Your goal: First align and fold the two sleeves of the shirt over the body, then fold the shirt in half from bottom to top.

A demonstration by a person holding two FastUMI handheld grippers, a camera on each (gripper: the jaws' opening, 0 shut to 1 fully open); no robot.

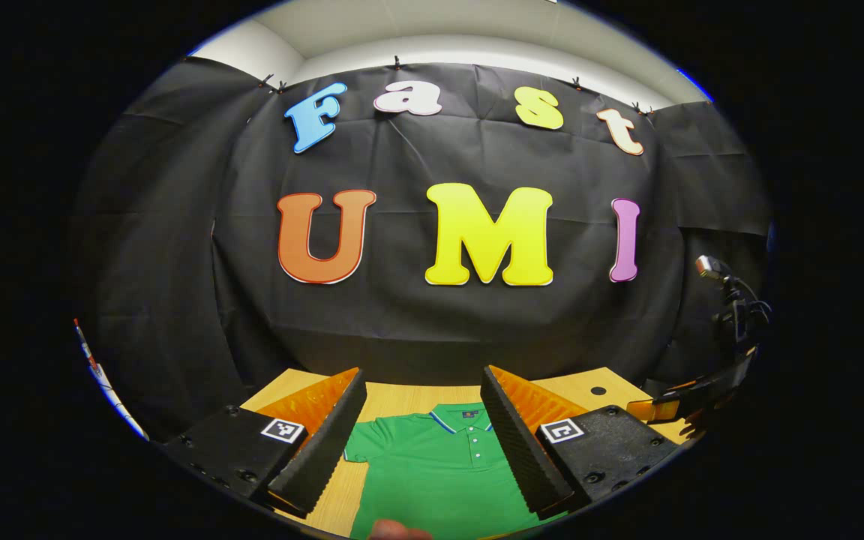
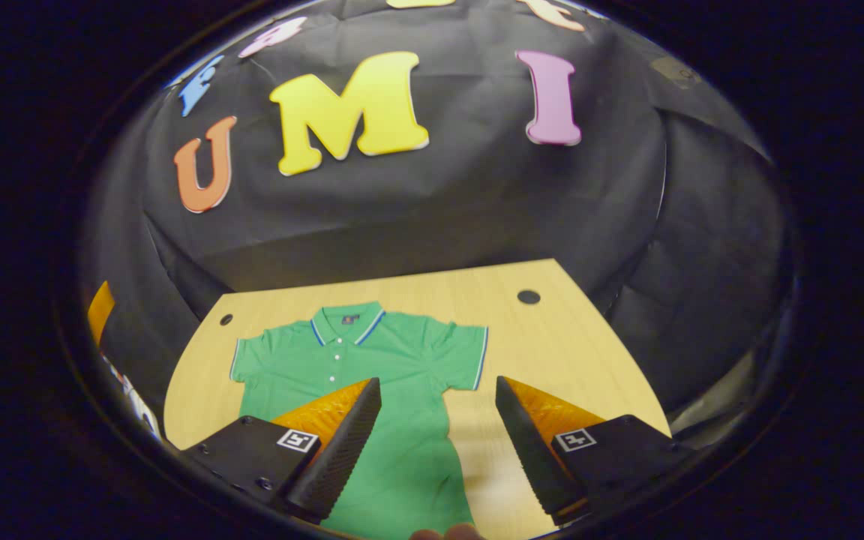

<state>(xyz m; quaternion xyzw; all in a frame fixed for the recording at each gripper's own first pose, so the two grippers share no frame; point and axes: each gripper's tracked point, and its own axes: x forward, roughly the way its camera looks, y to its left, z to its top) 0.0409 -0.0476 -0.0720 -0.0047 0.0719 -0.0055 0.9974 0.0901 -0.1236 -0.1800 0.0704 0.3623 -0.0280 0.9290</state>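
Observation:
A green polo shirt (image 2: 372,360) lies flat on the wooden table (image 2: 552,352), collar toward the far wall, both short sleeves spread out to the sides. My right gripper (image 2: 438,394) hovers open above the shirt's right side, its fingers apart with nothing between them. In the left gripper view the same shirt (image 1: 432,465) shows between the fingers of my left gripper (image 1: 423,382), which is open and held above the shirt's chest. The right gripper (image 1: 691,401) also shows at the far right edge of the left gripper view.
The table has a round cable hole (image 2: 528,296) at the back right and a smaller one (image 2: 226,319) at the back left. A camera on a stand (image 1: 732,300) rises at the right. Bare wood lies right of the shirt.

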